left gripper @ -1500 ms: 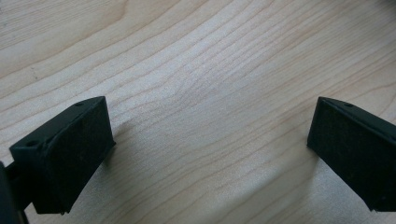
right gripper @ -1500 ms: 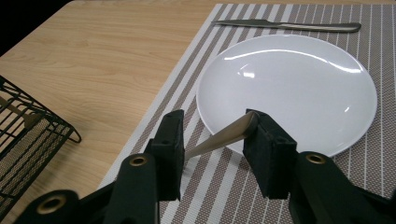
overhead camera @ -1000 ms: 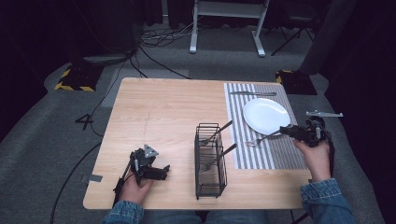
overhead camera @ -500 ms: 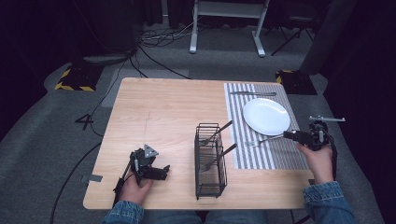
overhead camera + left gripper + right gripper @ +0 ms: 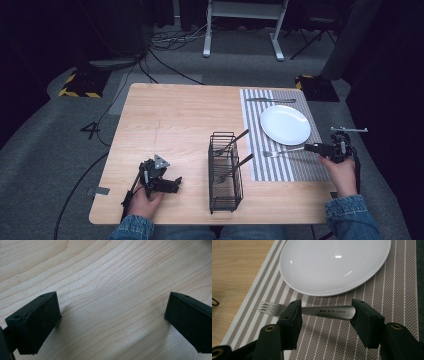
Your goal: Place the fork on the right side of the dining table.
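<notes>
Wooden worktop (image 5: 170, 125) carries everything, with a striped mat (image 5: 300, 165) on its right side. On the mat's far half sits a white plate (image 5: 285, 124), and a knife (image 5: 270, 100) lies beyond it at the far edge. A black wire caddy (image 5: 225, 172) stands near the middle of the worktop, left of the mat, with cutlery handles sticking out of it. The fork (image 5: 309, 310) lies flat on the mat just near of the plate, tines to the left. The right hand-held gripper (image 5: 325, 315) sits at the handle end: its jaws have just been opening, and the handle lies between them, with one pad at the fork's neck and the other at the handle's tip. The left hand-held gripper (image 5: 110, 315) rests low over bare wood at the near left, jaws wide with nothing between them.
</notes>
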